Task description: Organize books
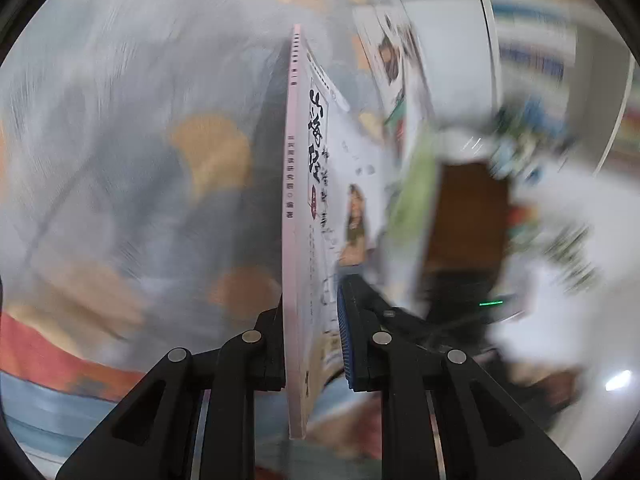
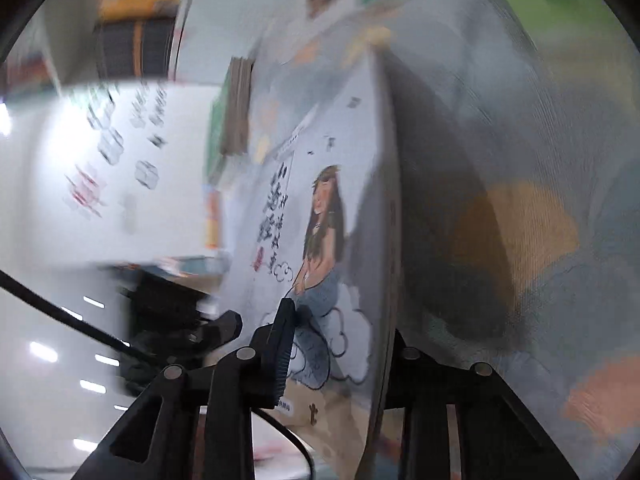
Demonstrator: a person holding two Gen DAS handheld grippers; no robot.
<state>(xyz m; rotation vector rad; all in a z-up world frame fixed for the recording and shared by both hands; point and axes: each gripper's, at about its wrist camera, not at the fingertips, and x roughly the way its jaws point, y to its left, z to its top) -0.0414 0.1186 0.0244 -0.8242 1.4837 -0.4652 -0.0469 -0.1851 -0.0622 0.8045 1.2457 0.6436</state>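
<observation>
- The book (image 1: 298,200) stands on edge between my two hand-held grippers, its long axis running straight away from my left wrist camera, up the middle of that view.
- Its pale pink spine faces left in the left view, printed with a column of small characters; the white front cover faces right, with bold black brush calligraphy and a drawing of a long-haired figure.
- In the right view the same book (image 2: 320,240) shows its cover broadside: the figure sits on an outlined cloud, the calligraphy runs down beside it, and a tan band crosses the bottom of the cover.
- My left hand-held gripper (image 1: 310,344) is closed down to nearly its narrowest on the book's lower end, one black finger flat on the back cover and the blue-ribbed pad (image 1: 345,344) against the front cover.
- My right hand-held gripper (image 2: 336,356) is also closed tight on the book, its ribbed pad (image 2: 283,356) pressing the cover near the cloud and the other finger behind the back cover.
- Behind the book lies a patterned cloth (image 1: 140,160) in grey, orange and red, heavily blurred.
- To the right of the left view, more books (image 1: 400,72) lean in a blur, and beyond them a shelf (image 1: 532,40) shows coloured stripes.
- A white surface (image 2: 80,180) fills the left side of the right view; what is printed on it is too smeared to read.
</observation>
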